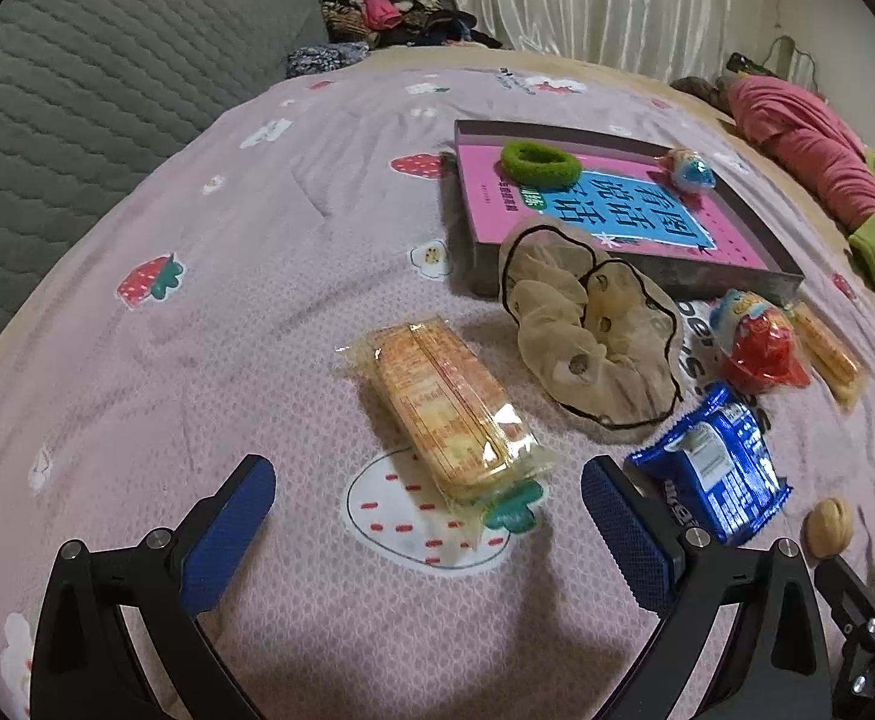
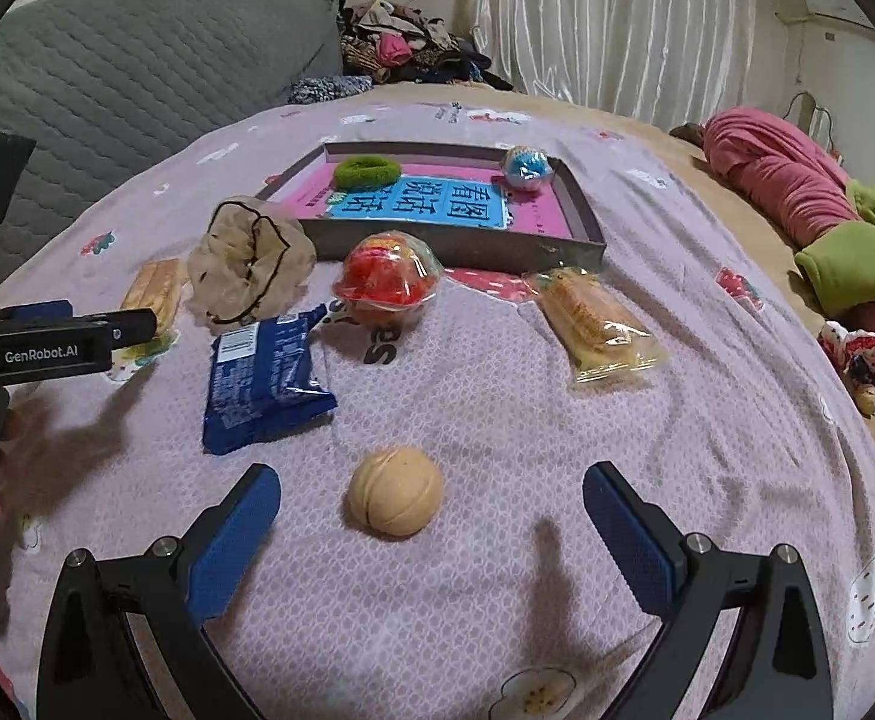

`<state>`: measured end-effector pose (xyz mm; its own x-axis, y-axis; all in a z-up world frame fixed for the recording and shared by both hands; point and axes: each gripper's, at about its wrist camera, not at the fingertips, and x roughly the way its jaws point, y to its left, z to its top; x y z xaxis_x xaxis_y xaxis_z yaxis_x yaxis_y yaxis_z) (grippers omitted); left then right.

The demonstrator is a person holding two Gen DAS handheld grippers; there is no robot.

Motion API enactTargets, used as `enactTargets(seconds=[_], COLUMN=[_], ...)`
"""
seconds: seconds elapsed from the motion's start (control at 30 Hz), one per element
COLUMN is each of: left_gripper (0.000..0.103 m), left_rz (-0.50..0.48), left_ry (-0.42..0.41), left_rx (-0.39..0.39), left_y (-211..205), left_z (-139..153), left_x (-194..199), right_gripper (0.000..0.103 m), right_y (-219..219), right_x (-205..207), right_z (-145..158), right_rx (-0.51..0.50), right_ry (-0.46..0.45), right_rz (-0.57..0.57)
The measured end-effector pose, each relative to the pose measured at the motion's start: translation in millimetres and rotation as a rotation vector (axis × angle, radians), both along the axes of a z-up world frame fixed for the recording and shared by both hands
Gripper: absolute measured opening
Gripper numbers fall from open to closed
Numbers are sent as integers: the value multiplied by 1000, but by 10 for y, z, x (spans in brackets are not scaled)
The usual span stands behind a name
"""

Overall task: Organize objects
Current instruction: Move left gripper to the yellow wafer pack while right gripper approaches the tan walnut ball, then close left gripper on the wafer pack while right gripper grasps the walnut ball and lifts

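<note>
Spread over a pink bedspread (image 2: 497, 396): shallow grey tray (image 2: 581, 240) at the far side, blue snack packet (image 2: 263, 372) nearer. Walnut (image 2: 394, 489) between right gripper's (image 2: 431, 516) wide-spread fingers, untouched. Left gripper (image 1: 428, 510) likewise spread, empty, straddling a cracker pack (image 1: 443, 408).

Walnut (image 2: 395, 489), blue packet (image 2: 263, 381) and wafers (image 2: 596, 321) lie outside the tray (image 2: 467, 252).
</note>
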<state>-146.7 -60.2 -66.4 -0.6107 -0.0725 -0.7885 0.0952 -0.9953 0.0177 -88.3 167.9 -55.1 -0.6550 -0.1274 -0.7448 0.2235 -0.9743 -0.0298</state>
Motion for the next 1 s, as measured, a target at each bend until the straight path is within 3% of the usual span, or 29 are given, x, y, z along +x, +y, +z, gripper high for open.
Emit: enactTargets(seconds=[0.5,0.63,0.7,0.77,0.8,0.83,1.0], left_gripper=[102,98,94,85,75,66,48], left_rz=[35,37,36,32,26,23,16], left_ry=[-26,-33,-36,-42,-46,-52,-63], left_rx=[-15,-6,2,14,23,35,53], left_y=[-31,-53,-71,-82,-84,-88,-81], left_z=[-146,-168,-174,-181,-184,-190,-210], left_x=[-272,-304,-308,-305,-307,-310,-306], right_gripper=[102,90,81,73,69,67,57], right_y=[-21,-14,-28,-43,-49,-53,-77], right_x=[-121,-166,-181,-180,-181,-183,-180], right_z=[-119,-156,-171,-169,-167,-164,-156], right_rx=[3,-1,3,2,3,2,-4], right_ry=[-34,-48,-54,-50,-48,-46,-42], right_rz=[-19,-22,-17,-9,-8,-5,15])
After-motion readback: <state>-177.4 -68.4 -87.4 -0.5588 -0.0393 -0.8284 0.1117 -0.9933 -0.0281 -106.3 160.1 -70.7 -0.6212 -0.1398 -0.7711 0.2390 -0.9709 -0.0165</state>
